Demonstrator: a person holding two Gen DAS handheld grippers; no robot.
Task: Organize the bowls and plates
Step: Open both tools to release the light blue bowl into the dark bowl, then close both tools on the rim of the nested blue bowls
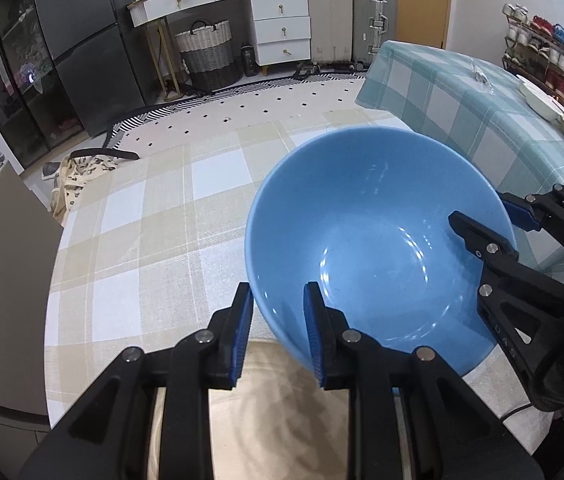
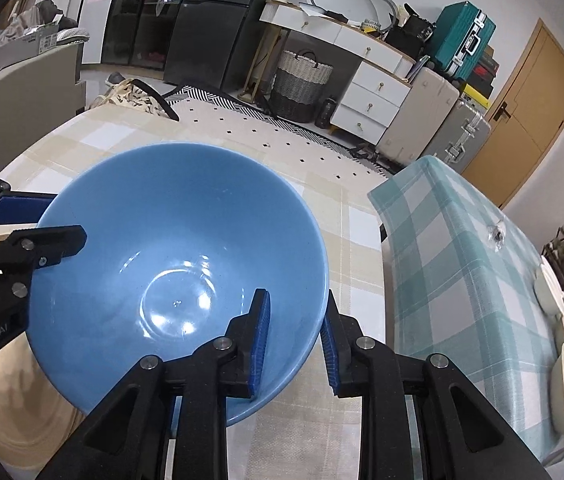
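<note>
Two grippers hold one blue bowl at opposite rims. Left gripper, lower centre of its view, has its jaws narrowly parted astride the near rim, one pad inside and one outside. Right gripper grips the far rim likewise, jaws narrow. Bowl sits tilted above a wooden plate on the beige checked tablecloth. Teal checked tablecloth lies right.

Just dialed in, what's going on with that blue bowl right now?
A person holds the blue bowl with both tools: the left hand-held gripper straddles its near rim, the right hand-held gripper the opposite rim. The bowl is tilted over the beige checked tablecloth, above a wooden plate.
</note>
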